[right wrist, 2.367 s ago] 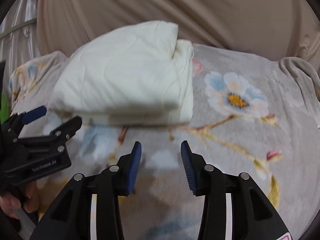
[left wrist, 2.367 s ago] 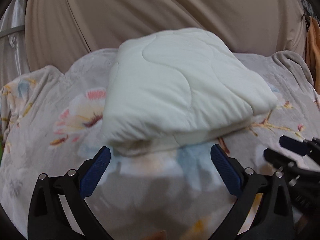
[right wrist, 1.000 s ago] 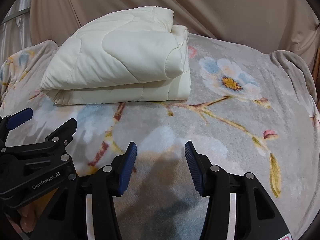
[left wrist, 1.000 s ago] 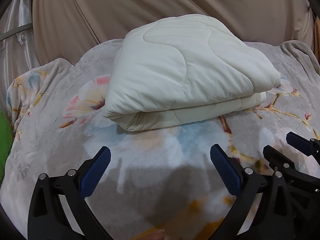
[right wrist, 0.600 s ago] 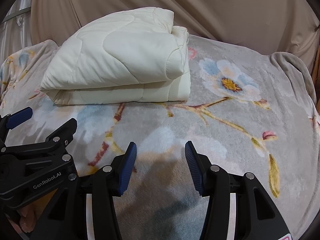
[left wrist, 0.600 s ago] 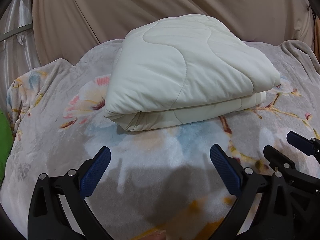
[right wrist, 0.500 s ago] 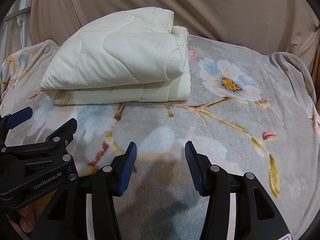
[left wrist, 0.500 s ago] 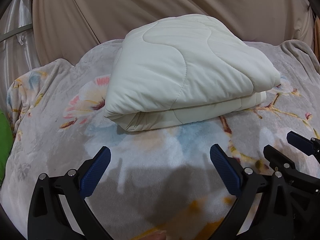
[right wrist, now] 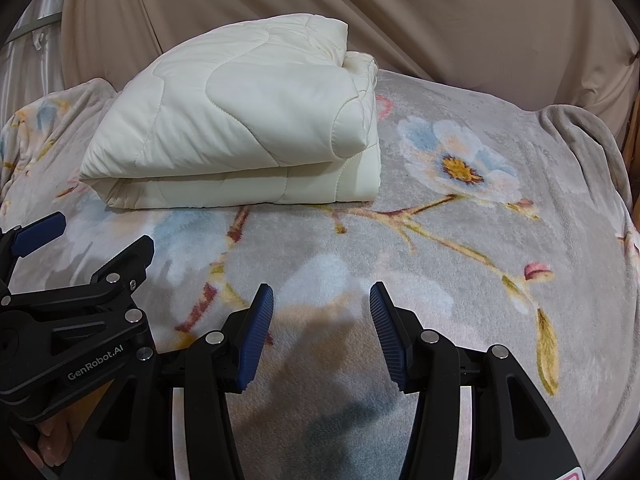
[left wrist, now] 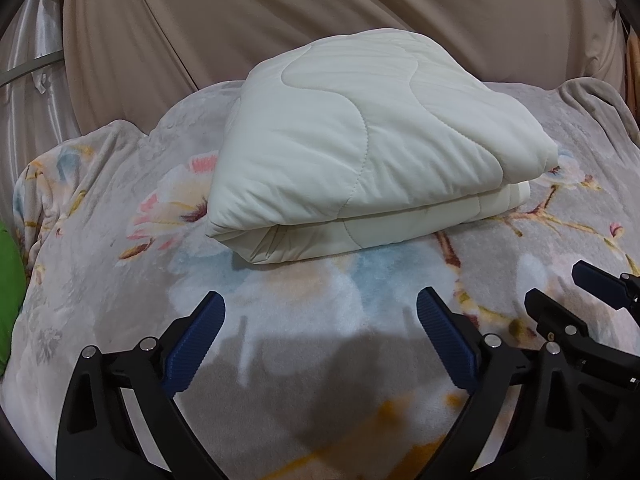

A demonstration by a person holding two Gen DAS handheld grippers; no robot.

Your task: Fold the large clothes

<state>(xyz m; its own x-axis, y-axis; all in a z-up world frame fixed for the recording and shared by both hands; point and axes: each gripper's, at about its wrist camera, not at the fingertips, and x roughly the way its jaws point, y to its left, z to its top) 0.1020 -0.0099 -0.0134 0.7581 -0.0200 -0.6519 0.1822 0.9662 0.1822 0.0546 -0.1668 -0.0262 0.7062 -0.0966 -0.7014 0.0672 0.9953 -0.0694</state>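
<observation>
On left tongs: "GenRobot.AI"

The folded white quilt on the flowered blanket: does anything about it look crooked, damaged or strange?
Nothing is damaged. The white quilt lies folded on the flowered blanket. Only its right end is slightly uneven: the top layer's rounded corner bulges over the layer below. Both tools are open and clear of it.
</observation>
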